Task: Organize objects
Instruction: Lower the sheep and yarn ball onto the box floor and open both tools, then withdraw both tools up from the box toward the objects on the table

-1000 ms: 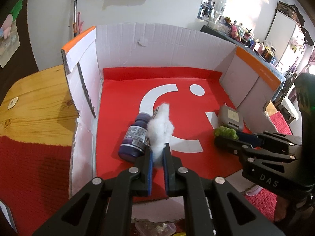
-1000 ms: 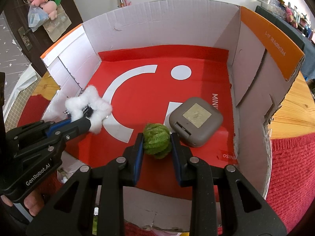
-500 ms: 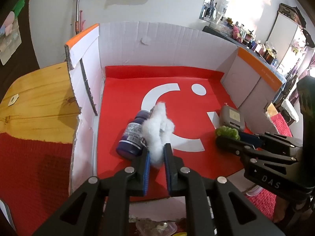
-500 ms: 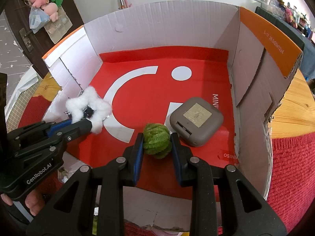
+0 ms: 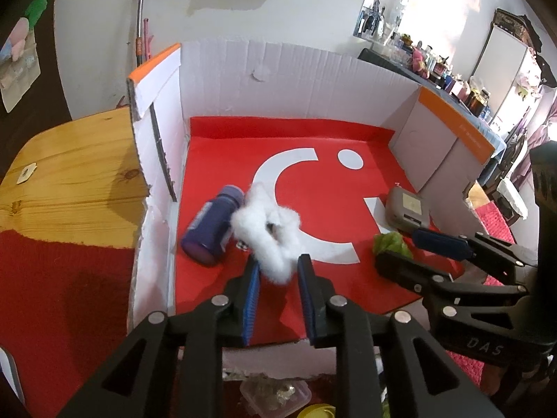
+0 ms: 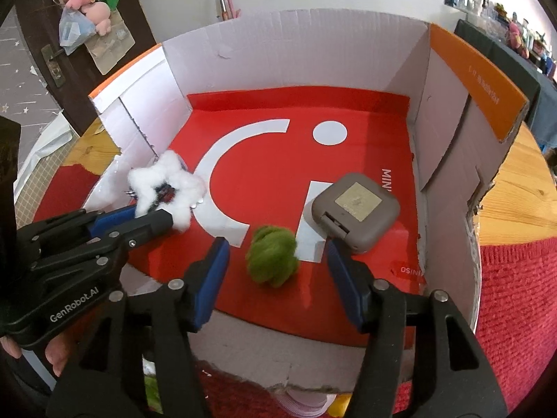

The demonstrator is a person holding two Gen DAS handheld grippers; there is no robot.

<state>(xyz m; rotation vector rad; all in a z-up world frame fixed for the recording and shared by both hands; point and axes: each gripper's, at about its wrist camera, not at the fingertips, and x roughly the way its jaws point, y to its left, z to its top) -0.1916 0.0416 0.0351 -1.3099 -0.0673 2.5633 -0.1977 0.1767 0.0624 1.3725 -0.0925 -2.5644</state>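
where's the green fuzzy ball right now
In the right wrist view, the green fuzzy ball lies on the red box floor between the open right claw, left of the grey square case.

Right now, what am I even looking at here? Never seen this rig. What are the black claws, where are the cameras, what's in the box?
No robot: a person holds one two-finger gripper in each hand, and each carries a fisheye camera looking along its fingers.

The left wrist view shows the left gripper, open around a fluffy white star-shaped ring; whether the pads touch it is unclear. Beside the ring lies a dark purple plastic bottle on its side.

The right wrist view shows the right gripper, wide open, with a green wool ball lying free between its fingers. Just beyond sits a grey rounded square case.

Everything lies in a white cardboard box with a red floor, on a wooden table.
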